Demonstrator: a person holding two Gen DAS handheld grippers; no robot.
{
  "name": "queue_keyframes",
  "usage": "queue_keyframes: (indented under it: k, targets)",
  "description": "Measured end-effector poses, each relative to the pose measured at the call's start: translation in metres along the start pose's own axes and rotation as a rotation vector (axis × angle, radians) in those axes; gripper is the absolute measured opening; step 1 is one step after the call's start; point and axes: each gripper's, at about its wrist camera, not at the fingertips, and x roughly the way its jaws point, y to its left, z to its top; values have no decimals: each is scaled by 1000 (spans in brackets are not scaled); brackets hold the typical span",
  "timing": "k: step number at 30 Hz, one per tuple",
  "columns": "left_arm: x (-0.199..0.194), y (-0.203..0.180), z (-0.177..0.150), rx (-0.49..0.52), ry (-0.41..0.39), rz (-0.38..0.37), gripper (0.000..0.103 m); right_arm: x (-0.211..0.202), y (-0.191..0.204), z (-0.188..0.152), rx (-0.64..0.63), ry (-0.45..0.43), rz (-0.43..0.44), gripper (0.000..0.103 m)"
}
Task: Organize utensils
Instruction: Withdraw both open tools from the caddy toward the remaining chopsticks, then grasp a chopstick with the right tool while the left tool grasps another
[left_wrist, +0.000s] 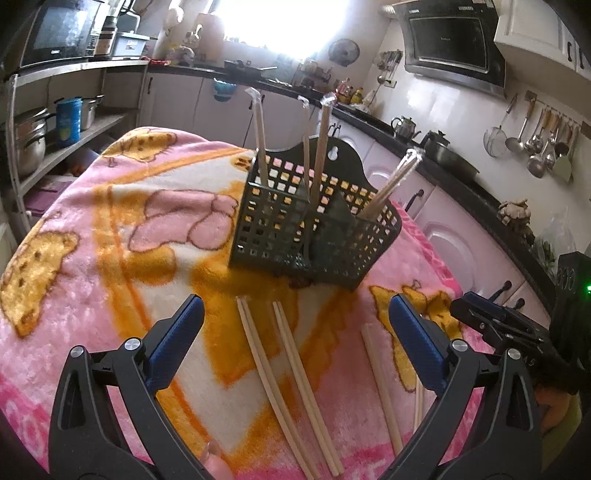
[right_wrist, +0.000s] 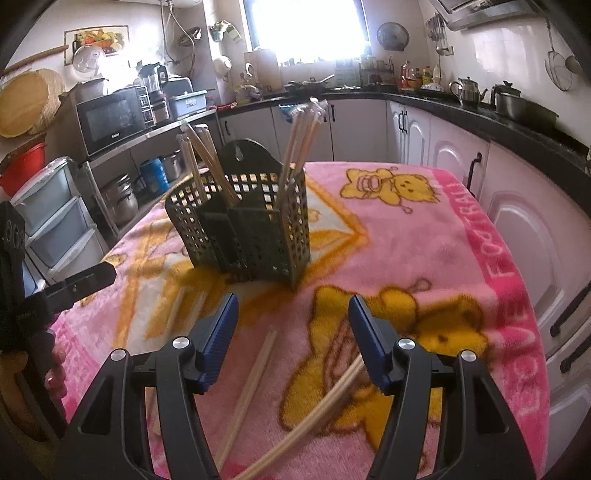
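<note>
A dark green basket (left_wrist: 295, 225) of square-holed plastic is standing upright on a bench draped in a pink blanket (left_wrist: 92, 221) with yellow bear prints. The basket is split into compartments and has a raised back plate with a hanging hole. Pale wooden chopsticks (left_wrist: 317, 155) are standing in it, leaning outward in several compartments, their upper ends capped in clear wrap.

More chopsticks are lying loose on the blanket in front of the basket. In the left wrist view, two pairs (left_wrist: 291, 384) are lying side by side, running from near the basket's foot toward the camera, and another pair (left_wrist: 380, 384) is lying to their right, partly behind the right-hand finger. In the right wrist view, one pair (right_wrist: 251, 391) is lying straight between the fingers and another pair (right_wrist: 314, 417) is lying slantwise beside it.

The left gripper (left_wrist: 295, 328) is hovering over the loose pairs with its jaws standing wide, nothing between the blue pads (left_wrist: 177, 332). The right gripper (right_wrist: 291, 332) is hanging above its pairs, jaws likewise apart and gripping nothing. Each gripper is showing at the edge of the other's view.
</note>
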Motion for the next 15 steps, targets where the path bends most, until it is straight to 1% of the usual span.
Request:
queue_keyframes:
  k: [5,12,15]
  targets:
    - [8,-12,-8,34,30,-17,91,-1,-10,-10,16,14,-6,60]
    - [27,-29,-21,71,95,-38,91,1,-27,-24,48,37,-17,60]
    - [38,-32,-26,82,123,-41,84,3,-35,-28,62,49,-27,60]
